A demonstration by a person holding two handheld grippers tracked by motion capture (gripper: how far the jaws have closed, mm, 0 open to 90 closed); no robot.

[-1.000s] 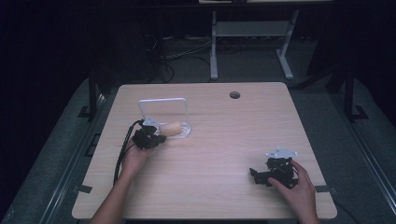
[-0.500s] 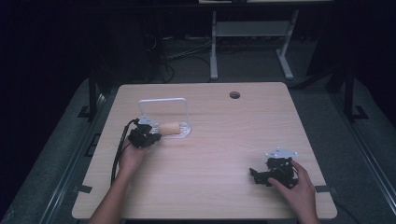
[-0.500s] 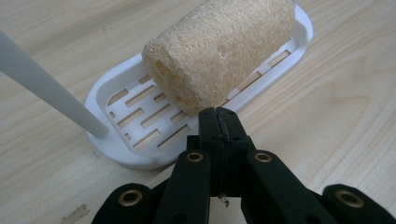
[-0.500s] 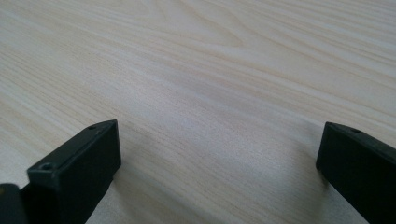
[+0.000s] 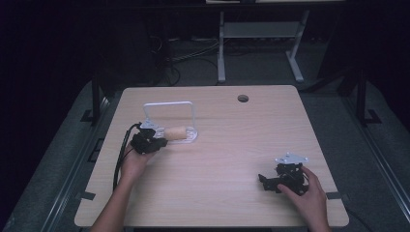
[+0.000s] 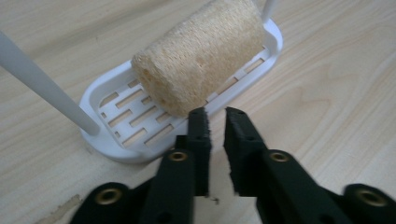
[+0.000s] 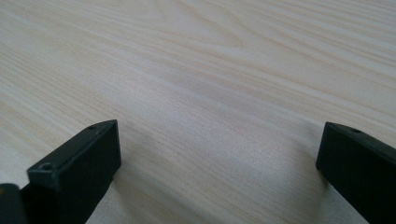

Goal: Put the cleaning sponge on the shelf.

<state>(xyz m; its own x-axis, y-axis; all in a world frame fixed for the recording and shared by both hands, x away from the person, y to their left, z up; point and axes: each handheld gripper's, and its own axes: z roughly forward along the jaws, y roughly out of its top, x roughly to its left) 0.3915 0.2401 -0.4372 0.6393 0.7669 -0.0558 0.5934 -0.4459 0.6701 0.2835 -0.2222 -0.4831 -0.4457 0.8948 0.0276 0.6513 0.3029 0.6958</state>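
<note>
Inspection at this moment. Against the picture of one second ago, my left tool (image 5: 162,141) has drawn back a little from the loofah roll (image 5: 176,132) toward the near-left; the roll itself has not shifted and lies on its side in the white slotted tray (image 5: 191,137), under the tray's white hoop handle (image 5: 168,103). In the left gripper view the jaws stand nearly pressed together, a narrow slit between them, pinching nothing, their tips just short of the near end of the loofah roll (image 6: 201,56) and over the rim of the white slotted tray (image 6: 108,145). I judge from this that the roll is not in hand, and that the jaws must spread before any grasp can be made.

My right tool (image 5: 265,181) is unchanged over the same second: it rests on the counter (image 5: 232,145) at the near-right, well apart from the tray. In the right gripper view its jaws are spread wide, with bare wood grain between them and nothing held.

Surroundings: a round cable hole (image 5: 242,98) sits near the far edge of the counter, well apart from the work. A black cable (image 5: 122,150) trails from the left tool toward the near-left edge.

Obstructions: the two handle posts (image 6: 42,88) flank the roll's ends; I judge that an approach along the roll's axis risks striking a post or nudging the light tray.
</note>
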